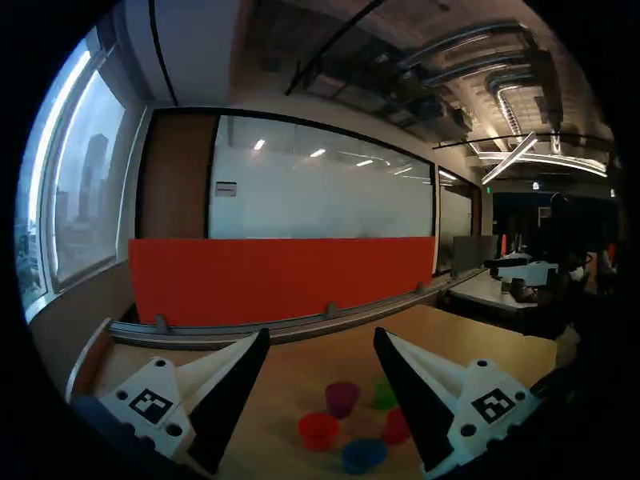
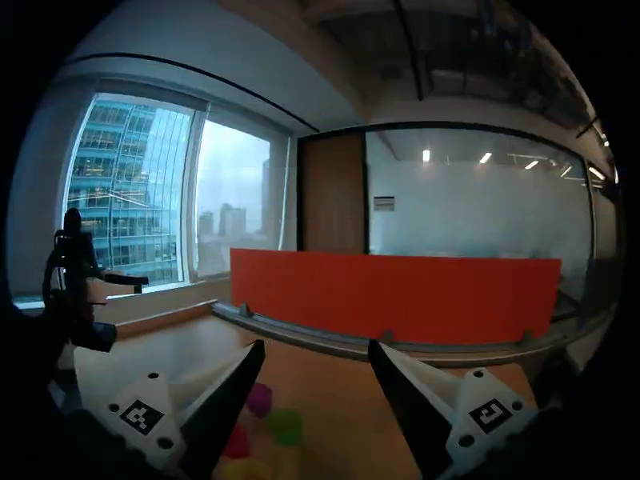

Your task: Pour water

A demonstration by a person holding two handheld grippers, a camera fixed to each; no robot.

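Grippers: left gripper (image 1: 320,333) and right gripper (image 2: 315,344) both spread apart, holding nothing, above the surface (image 1: 296,376). Coloured cups (image 1: 342,398) sit untouched below. Judged: pouring not begun, every step left.

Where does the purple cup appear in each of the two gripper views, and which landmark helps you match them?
Left gripper view: the purple cup stands low, near the centre, on the wooden table.
Right gripper view: the purple cup sits low, left of centre, just up-left of the green cup.
Shared landmark: the orange partition panel behind the table.
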